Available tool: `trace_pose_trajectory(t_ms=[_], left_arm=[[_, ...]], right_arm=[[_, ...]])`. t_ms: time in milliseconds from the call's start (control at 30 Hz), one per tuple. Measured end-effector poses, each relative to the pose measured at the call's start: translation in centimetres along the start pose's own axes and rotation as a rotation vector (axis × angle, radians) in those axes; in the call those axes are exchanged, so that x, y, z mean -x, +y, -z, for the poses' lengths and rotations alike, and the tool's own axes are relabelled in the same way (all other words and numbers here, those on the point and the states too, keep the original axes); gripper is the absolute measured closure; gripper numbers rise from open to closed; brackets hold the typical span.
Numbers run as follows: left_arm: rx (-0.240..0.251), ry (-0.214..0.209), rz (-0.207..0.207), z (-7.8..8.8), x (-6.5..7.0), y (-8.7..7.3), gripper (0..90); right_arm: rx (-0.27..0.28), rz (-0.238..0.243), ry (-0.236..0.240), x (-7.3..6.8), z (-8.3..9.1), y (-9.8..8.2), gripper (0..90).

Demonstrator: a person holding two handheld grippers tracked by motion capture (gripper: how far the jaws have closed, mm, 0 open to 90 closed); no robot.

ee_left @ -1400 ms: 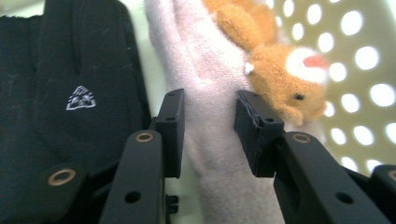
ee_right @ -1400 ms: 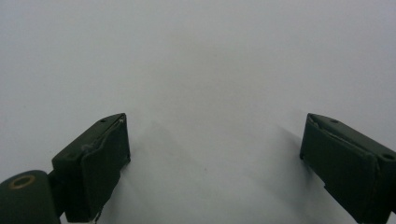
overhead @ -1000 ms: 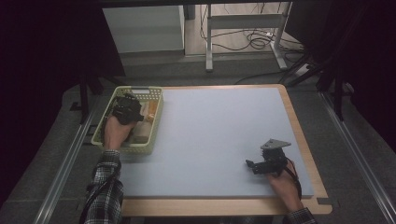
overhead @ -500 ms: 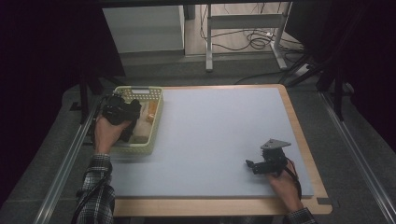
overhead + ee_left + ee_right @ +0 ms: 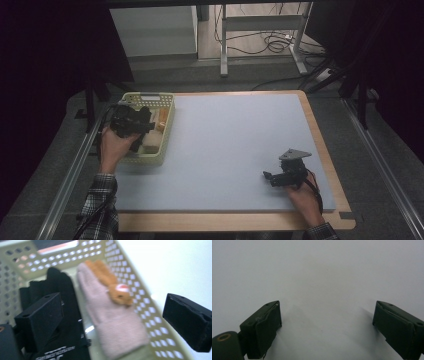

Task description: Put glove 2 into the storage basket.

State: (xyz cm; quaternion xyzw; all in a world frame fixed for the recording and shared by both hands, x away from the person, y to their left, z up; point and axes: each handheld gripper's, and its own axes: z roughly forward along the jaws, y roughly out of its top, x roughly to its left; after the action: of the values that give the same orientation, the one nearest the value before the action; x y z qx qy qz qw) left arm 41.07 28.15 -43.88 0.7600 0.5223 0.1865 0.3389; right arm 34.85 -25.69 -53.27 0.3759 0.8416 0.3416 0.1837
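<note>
The bench [image 5: 240, 145] carries a pale mat, bare across its middle, with wood showing along the edges. At its left edge sits my basket [image 5: 167, 131], cream plastic with a perforated wall, likely put there so my left arm can reach it easily.

My left claw [image 5: 131, 121] hangs over the basket, jaws spread wide with nothing between them; they have just been opening. I judge this as a release: what I carried now lies below me. My right claw [image 5: 280, 177] rests low on the mat near the bench's right front corner, well apart from the basket, jaws wide and gripping nothing, simply waiting out of the way.

In the left claw view, two gloves lie side by side on the basket floor. The black glove [image 5: 62, 315] sits under my left jaw, fingers pointing to the far wall. The pink glove [image 5: 110, 317] lies just beside it, close to the near wall, fuzzy, with an orange animal figure [image 5: 112, 285] on its back.

The black glove's cuff bears white lettering, too blurred for me to read. A pinkish label [image 5: 57, 246] on the far wall is unreadable too.
</note>
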Motion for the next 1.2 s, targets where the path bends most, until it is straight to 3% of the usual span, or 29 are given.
trace_pose_trajectory(t_ms=[633,833,1200], left_arm=[[0.068,-0.144,-0.143,1.6,6.6,-0.4,1.9],[0.089,-0.192,-0.205,1.3,9.5,-1.2,1.3],[0.091,-0.255,-0.283,-0.3,13.8,-3.6,0.6]], right_arm=[[-0.001,-0.002,0.0,0.0,0.0,0.0,8.0],[-0.001,-0.001,-0.001,0.0,0.0,0.0,8.0],[0.0,-0.002,-0.001,0.0,0.0,0.0,8.0]])
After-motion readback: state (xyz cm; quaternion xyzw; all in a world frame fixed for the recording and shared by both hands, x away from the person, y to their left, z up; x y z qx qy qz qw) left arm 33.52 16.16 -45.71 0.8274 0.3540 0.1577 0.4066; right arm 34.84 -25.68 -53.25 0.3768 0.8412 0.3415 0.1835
